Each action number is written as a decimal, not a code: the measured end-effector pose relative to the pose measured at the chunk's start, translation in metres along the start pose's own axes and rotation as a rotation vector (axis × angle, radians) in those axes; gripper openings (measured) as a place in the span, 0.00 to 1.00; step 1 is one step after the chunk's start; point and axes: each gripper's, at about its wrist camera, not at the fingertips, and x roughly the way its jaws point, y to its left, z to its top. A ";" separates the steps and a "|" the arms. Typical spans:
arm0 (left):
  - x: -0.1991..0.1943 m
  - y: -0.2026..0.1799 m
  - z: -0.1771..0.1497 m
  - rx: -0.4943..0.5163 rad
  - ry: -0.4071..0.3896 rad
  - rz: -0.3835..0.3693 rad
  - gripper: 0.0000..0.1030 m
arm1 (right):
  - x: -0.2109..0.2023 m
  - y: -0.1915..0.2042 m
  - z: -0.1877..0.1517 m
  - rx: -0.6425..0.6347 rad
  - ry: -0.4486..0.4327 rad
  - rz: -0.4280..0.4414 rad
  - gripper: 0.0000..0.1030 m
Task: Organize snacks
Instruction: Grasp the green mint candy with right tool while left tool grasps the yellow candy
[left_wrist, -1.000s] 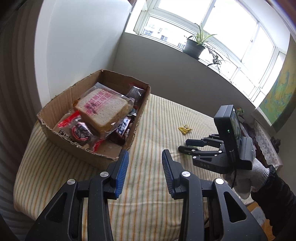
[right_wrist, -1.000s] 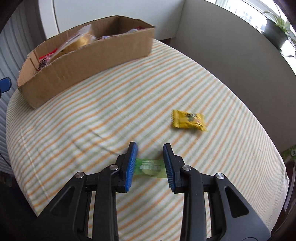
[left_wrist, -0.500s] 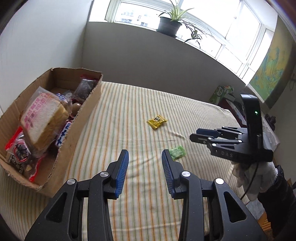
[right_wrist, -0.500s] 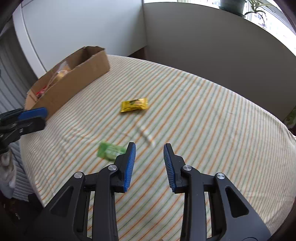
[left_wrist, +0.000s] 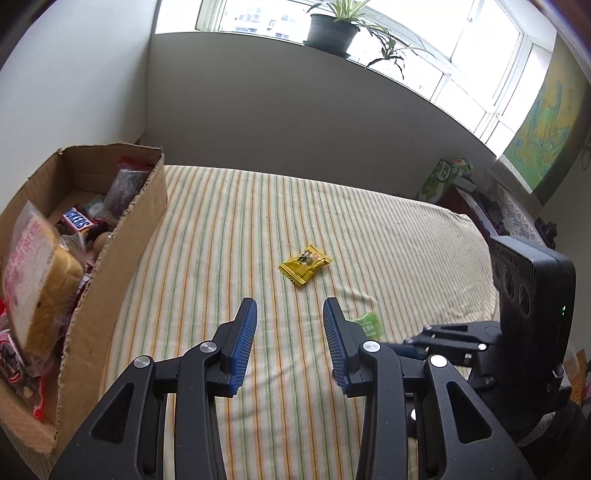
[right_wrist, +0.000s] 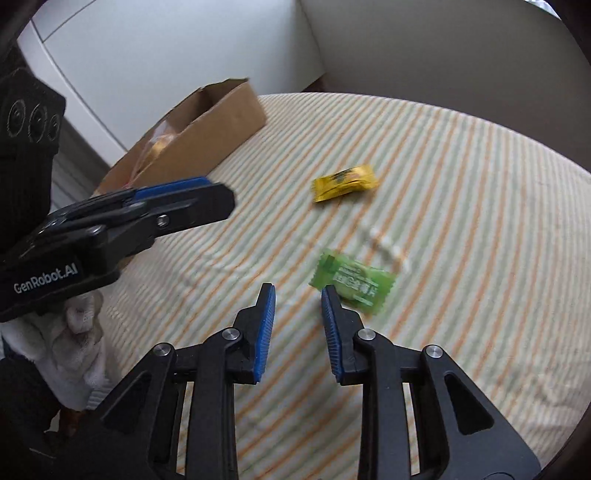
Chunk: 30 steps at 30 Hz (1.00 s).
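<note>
Left wrist view, largest thing first: striped tablecloth (left_wrist: 229, 236) covers the whole work surface. Cardboard box (left_wrist: 122, 251) sits at nine o'clock along its edge, already stocked with wrapped bread (left_wrist: 33, 280), a Snickers bar (left_wrist: 77, 220) and other packets, so by my reading it is the collecting bin and loose snacks belong in there. Two strays lie outside it on the cloth. Yellow candy (left_wrist: 305, 264) lies flat at twelve o'clock from the left gripper (left_wrist: 290, 339), well apart from the box. Green candy (left_wrist: 368, 325) lies at about two o'clock, partly hidden behind the right-hand fingertip.

Left gripper: jaws apart, nothing between them, touching nothing.

Right wrist view: right gripper (right_wrist: 297, 325) jaws also apart and empty; green candy (right_wrist: 352, 282) lies on the cloth just beyond the right-hand tip, at one o'clock, blurred. Contact with that tip cannot be told. Yellow candy (right_wrist: 345, 187) sits farther off at twelve.
</note>
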 end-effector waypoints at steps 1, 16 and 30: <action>0.004 0.000 0.001 0.002 0.005 0.000 0.33 | -0.002 -0.009 0.001 0.021 -0.007 -0.004 0.25; 0.060 -0.028 0.015 0.162 0.069 0.069 0.36 | -0.014 -0.008 -0.006 -0.027 -0.002 -0.049 0.25; 0.083 -0.022 0.031 0.134 0.070 0.075 0.21 | 0.010 -0.010 0.022 0.060 -0.018 -0.024 0.28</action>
